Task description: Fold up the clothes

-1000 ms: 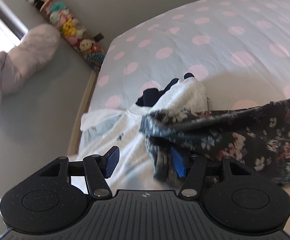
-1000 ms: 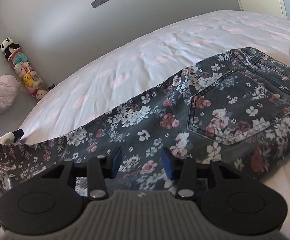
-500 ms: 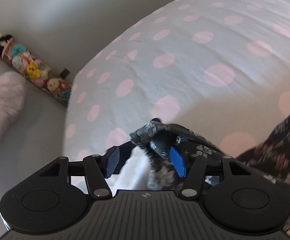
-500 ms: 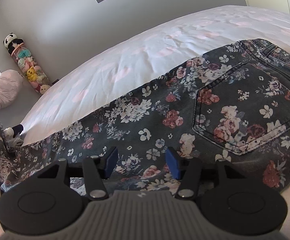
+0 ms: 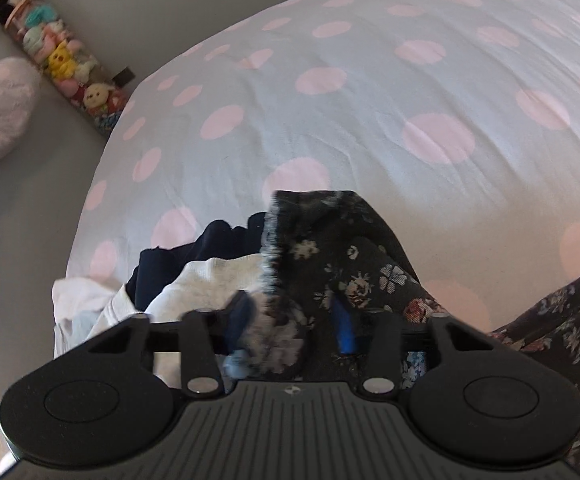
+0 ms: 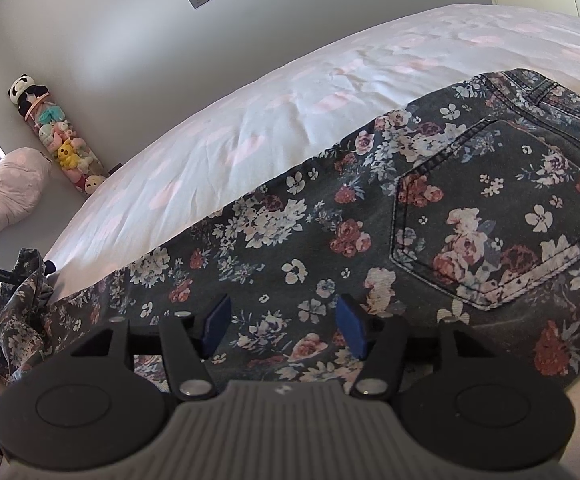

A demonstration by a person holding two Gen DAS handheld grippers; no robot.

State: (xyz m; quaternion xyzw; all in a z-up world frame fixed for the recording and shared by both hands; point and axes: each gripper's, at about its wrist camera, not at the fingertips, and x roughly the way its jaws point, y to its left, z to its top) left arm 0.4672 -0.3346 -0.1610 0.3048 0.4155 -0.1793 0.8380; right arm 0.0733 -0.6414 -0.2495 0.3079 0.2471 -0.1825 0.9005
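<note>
Floral jeans (image 6: 430, 216): spread flat on the polka-dot bed (image 5: 370, 92), back pocket up; the leg end (image 5: 330, 248) is lifted off the bed at its foot corner
Hidden: blur smears the frayed hem around the left pads; the waistband runs out of the right wrist view
Clothes pile (image 5: 193, 276): white and navy garments heaped at the bed's foot corner, just beside the raised leg end, partly behind the gripper body
Plush tube (image 5: 53, 56): clear tube filled with soft toys, on the floor against the wall beyond the bed's corner
Left gripper (image 5: 290, 320): fingers partway apart with the leg fabric bunched between the blue pads; I cannot tell whether they clamp it
Right gripper (image 6: 283, 326): spread wide, holding nothing, low over the thigh of the jeans
</note>
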